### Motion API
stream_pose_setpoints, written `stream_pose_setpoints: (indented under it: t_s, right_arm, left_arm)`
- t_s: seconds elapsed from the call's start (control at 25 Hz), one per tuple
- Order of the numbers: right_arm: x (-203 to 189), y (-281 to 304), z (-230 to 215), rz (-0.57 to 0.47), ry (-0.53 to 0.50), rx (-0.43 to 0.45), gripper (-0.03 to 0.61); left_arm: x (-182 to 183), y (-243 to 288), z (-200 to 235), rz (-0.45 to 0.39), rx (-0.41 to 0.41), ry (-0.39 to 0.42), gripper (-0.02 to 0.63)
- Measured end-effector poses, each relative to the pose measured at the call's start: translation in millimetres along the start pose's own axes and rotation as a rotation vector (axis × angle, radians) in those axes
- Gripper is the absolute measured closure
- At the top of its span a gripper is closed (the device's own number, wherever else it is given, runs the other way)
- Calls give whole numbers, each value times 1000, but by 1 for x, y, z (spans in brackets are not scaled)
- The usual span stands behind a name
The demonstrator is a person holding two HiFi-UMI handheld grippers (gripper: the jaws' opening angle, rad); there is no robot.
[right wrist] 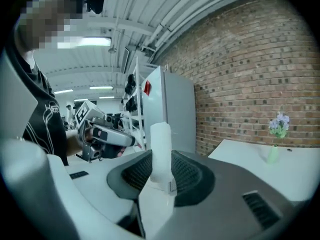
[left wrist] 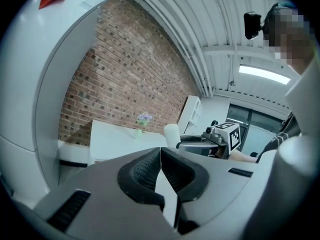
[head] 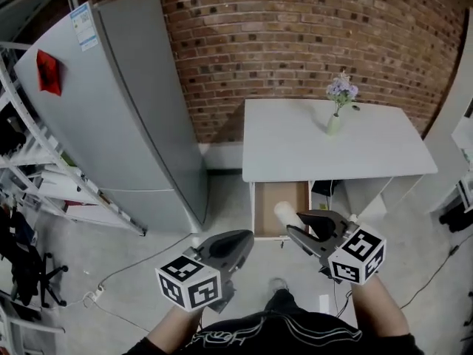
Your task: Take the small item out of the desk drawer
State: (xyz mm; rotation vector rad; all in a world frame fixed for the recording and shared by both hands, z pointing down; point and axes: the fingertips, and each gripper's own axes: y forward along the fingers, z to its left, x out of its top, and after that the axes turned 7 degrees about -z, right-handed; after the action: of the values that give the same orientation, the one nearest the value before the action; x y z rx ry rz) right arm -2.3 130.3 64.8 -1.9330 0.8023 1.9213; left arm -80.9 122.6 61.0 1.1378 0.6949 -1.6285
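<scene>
— What closes the room at the back?
— A red brick wall [head: 295, 35], running the whole width. A white desk [head: 295, 150] stands against it, with a small vase of pale purple flowers [head: 336, 113] near its back edge.
— And to the left?
— A tall grey refrigerator [head: 126, 117] near the desk, with a red patch [head: 49, 72] on it. Further left are a white shelving rack [head: 37, 161] and a black office chair [head: 29, 272].
— Floor and light?
— The grey concrete floor [head: 222, 213] has a white power strip [head: 92, 296] lying on it. Long ceiling lamps [left wrist: 262, 74] glow under a white ribbed ceiling [left wrist: 190, 29].
</scene>
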Motion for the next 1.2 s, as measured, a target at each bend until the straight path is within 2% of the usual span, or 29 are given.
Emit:
stream_pose_setpoints:
  t_s: [0.16, 0.4, 0.8, 1.2]
  right_arm:
    - [23, -28, 28, -122, 9, 0, 445]
    - [20, -46, 31, -190, 67, -44, 445]
    - [9, -51, 22, -220, 114, -18, 445]
    - [2, -42, 2, -207, 128, 6, 445]
  left_arm:
    - [10, -12, -33, -43, -52, 47, 592]
    - [10, -11, -42, -71, -50, 58, 592]
    - [1, 6, -44, -59, -43, 63, 592]
    - [-3, 25, -30, -47, -15, 32, 592]
